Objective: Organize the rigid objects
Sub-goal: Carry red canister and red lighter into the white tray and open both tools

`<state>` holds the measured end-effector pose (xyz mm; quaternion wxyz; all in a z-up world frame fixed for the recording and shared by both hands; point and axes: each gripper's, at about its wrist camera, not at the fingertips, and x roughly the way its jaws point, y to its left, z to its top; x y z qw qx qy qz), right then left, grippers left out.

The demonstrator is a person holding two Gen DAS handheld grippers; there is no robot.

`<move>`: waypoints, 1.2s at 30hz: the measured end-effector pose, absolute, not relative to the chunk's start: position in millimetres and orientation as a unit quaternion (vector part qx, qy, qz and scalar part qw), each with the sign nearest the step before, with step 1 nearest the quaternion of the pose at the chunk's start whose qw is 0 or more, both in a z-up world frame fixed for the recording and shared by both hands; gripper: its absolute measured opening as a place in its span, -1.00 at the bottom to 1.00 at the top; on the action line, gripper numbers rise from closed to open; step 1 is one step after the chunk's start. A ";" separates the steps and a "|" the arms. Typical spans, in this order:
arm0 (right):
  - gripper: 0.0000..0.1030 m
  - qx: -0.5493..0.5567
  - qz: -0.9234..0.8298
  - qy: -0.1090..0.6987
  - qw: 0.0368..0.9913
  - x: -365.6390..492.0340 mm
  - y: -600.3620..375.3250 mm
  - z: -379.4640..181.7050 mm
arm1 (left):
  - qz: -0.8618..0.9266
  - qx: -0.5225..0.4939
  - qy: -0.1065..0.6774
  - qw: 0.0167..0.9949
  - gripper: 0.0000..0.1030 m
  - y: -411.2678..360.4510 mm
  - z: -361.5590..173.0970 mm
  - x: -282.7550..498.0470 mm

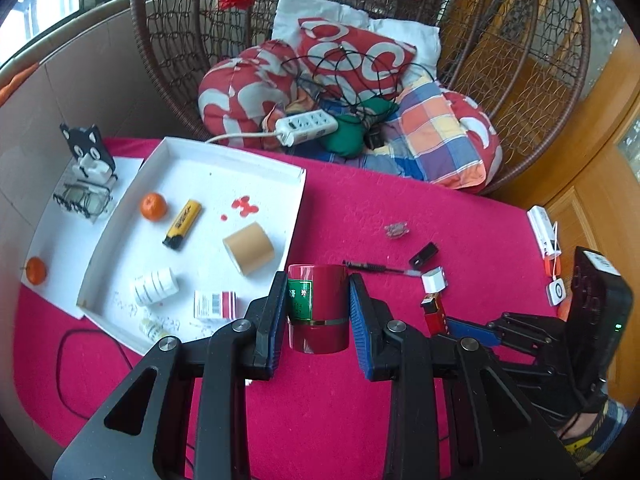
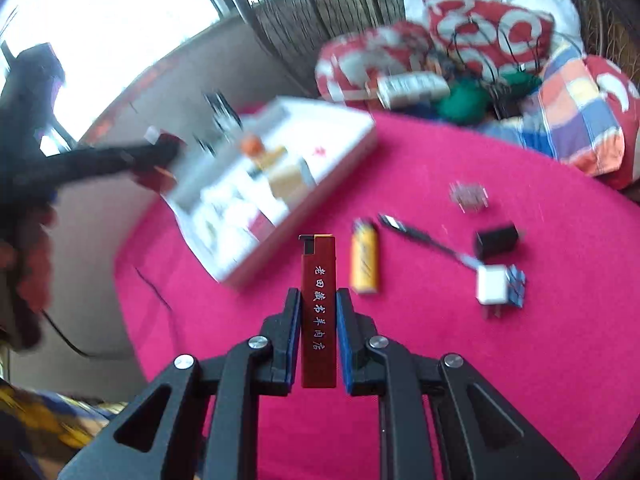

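Note:
My left gripper [image 1: 319,294] is shut on a dark red canister [image 1: 319,308] with a green label, held above the pink table near the corner of the white tray [image 1: 240,162]. The tray holds a tangerine [image 1: 153,207], a yellow lighter [image 1: 182,225], a tape roll [image 1: 249,247], a white bottle [image 1: 155,286] and a small box [image 1: 215,304]. My right gripper [image 2: 318,300] is shut on a red lighter [image 2: 319,312] above the table; it also shows in the left wrist view [image 1: 435,314]. The right wrist view is blurred.
On the pink cloth [image 2: 480,360] lie a second yellow lighter [image 2: 365,260], a black cable [image 2: 424,240], a black adapter [image 2: 496,240], a white plug [image 2: 491,285] and a small clip [image 2: 468,196]. A wicker chair [image 1: 520,60] with cushions and a power strip [image 1: 306,125] stands behind. Another tangerine [image 1: 35,270] lies left.

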<state>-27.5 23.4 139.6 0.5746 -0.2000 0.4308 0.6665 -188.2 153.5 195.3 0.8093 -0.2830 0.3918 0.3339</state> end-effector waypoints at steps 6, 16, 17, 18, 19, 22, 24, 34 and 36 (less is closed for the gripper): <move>-0.71 -0.160 0.677 0.408 0.591 -47.5 32.7 177.0 | 0.324 -0.270 0.382 0.822 -0.44 169.3 210.1 -200.1; -0.71 -0.131 0.672 0.410 0.603 -65.1 65.7 199.2 | 0.348 -0.281 0.353 0.822 -0.44 217.8 224.6 -260.8; -0.71 -0.128 0.671 0.409 0.605 -66.8 69.8 201.8 | 0.353 -0.281 0.349 0.821 -0.44 224.6 226.7 -267.5; -0.71 -0.128 0.672 0.406 0.606 -69.4 76.2 205.3 | 0.358 -0.280 0.345 0.821 -0.44 232.1 228.7 -274.1; -0.71 -0.128 0.671 0.404 0.608 -71.0 80.8 206.9 | 0.364 -0.279 0.342 0.821 -0.44 239.2 230.8 -279.9; -0.70 -0.127 0.673 0.401 0.608 -79.6 99.1 213.2 | 0.378 -0.278 0.335 0.817 -0.44 261.1 233.8 -295.1; -0.70 -0.121 0.674 0.404 0.607 -84.8 110.4 214.2 | 0.380 -0.276 0.333 0.818 -0.44 270.7 233.3 -301.4; -0.70 -0.129 0.642 0.452 0.605 -116.0 166.2 179.6 | 0.359 -0.250 0.388 0.811 -0.44 302.3 191.1 -285.4; -0.70 -0.135 0.630 0.467 0.606 -121.6 175.2 169.5 | 0.357 -0.246 0.399 0.808 -0.44 307.3 181.2 -281.0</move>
